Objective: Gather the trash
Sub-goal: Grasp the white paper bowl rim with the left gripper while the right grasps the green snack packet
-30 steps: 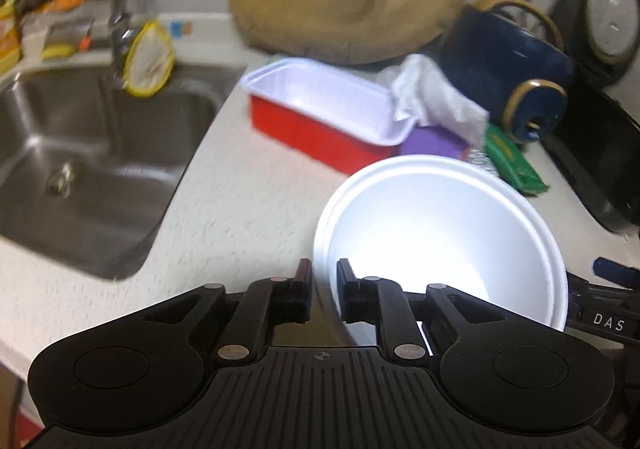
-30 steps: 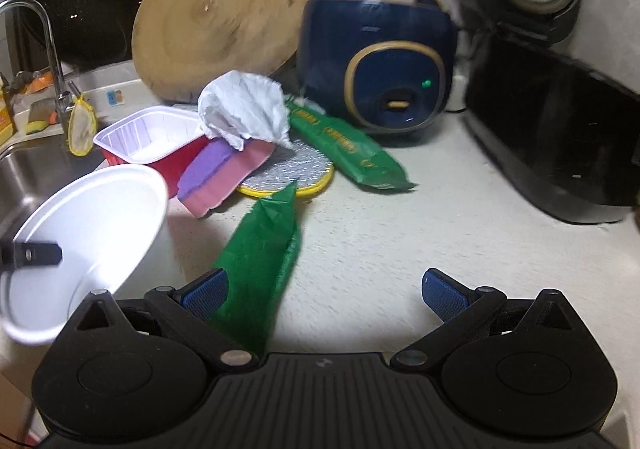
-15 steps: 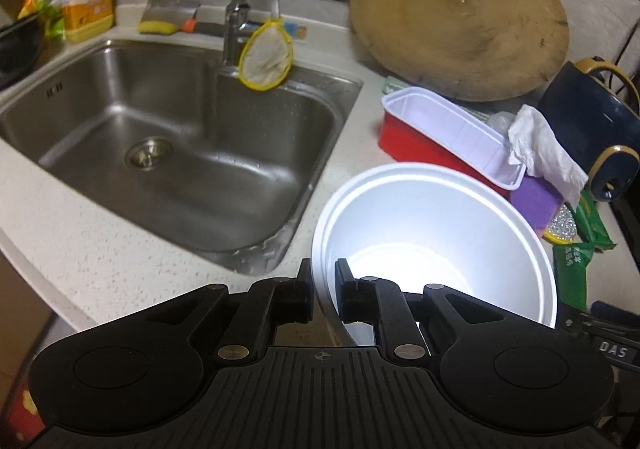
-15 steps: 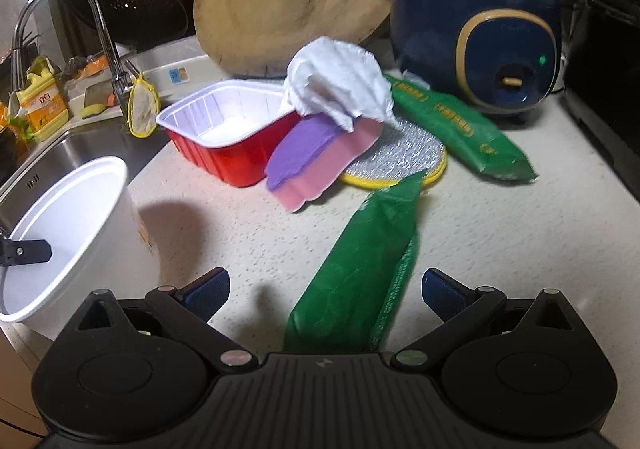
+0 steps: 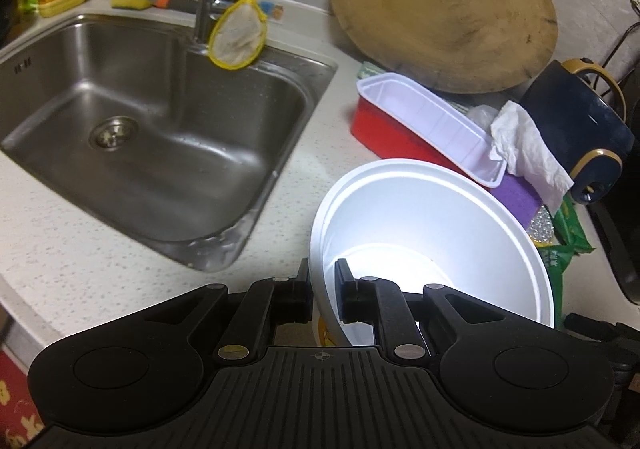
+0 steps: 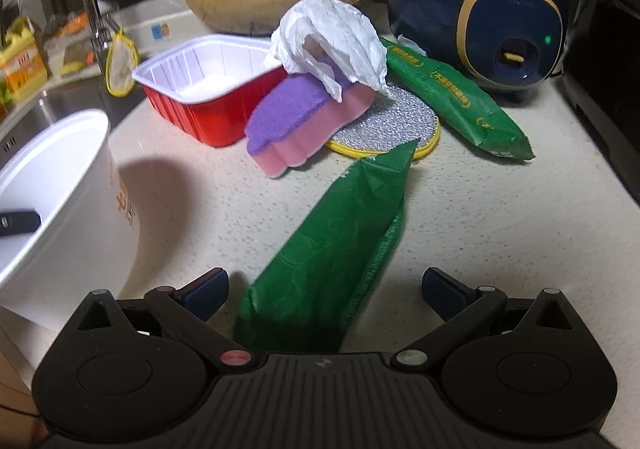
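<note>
Left gripper (image 5: 322, 285): clamped on the near rim of a white foam bowl (image 5: 432, 233), one finger inside the wall and one outside.
Bowl position: it sits near the front of the counter (image 5: 60, 249), just beside the sink (image 5: 160, 121), and looks empty.
Right gripper (image 6: 324, 287): spread wide, holding nothing, with a green wrapper (image 6: 332, 245) lying flat between its fingers.
Other trash: a second green wrapper (image 6: 452, 97), a crumpled tissue (image 6: 332, 37) on top of a purple and pink sponge (image 6: 300, 117), and a red tray (image 6: 208, 93) farther back.
Risk, bowl: the foam wall is thin; the pinch on one side could probably crack the rim or tip the bowl.
Risk, wrapper: it is flat and slick, so closing fingers may slide over it or push it away.
Risk, sponge: pulling at the tissue could drag the sponge, which likely is not trash.
</note>
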Available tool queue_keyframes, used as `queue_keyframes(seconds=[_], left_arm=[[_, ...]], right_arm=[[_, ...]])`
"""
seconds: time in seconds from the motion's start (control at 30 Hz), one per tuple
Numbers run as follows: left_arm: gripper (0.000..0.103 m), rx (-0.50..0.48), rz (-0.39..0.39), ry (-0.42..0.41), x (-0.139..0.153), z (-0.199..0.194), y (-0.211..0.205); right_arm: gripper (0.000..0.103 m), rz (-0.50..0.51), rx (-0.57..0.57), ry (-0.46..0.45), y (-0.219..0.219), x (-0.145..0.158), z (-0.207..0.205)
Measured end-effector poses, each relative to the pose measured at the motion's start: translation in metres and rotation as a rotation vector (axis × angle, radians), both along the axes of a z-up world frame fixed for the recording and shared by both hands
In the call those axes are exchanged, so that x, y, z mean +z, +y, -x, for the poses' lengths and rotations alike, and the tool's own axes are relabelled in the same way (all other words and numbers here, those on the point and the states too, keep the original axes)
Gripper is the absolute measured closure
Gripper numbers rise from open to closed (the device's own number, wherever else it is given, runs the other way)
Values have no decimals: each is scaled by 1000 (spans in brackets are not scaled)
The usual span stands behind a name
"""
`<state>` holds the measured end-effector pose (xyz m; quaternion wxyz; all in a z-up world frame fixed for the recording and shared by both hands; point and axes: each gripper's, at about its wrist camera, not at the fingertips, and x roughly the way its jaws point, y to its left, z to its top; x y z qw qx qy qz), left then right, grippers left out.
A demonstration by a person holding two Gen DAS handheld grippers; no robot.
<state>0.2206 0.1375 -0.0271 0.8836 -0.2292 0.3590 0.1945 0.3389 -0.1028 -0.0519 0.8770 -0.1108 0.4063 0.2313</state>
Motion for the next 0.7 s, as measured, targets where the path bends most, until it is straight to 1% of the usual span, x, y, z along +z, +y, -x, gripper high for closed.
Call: queue_keyframes(seconds=[0.23, 0.4, 0.57, 0.6, 0.67, 0.7], left_arm=[[89, -21, 14, 0, -3, -11, -1], [89, -27, 21, -1, -4, -8, 0], [89, -41, 80, -5, -9, -1, 0], [89, -44, 83, -6, -9, 0, -1], [90, -46, 74, -13, -6, 3, -4], [90, -49, 65, -19, -5, 4, -5]], right_arm=[[0, 11, 18, 11, -3, 1, -5], [0, 9, 7, 9, -2, 1, -5], [1, -9, 72, -20, 1, -1, 5], [2, -18, 78, -45, 1, -2, 12], [13, -34, 100, -94, 2, -3, 23], [16, -28, 110, -127, 4, -3, 30]])
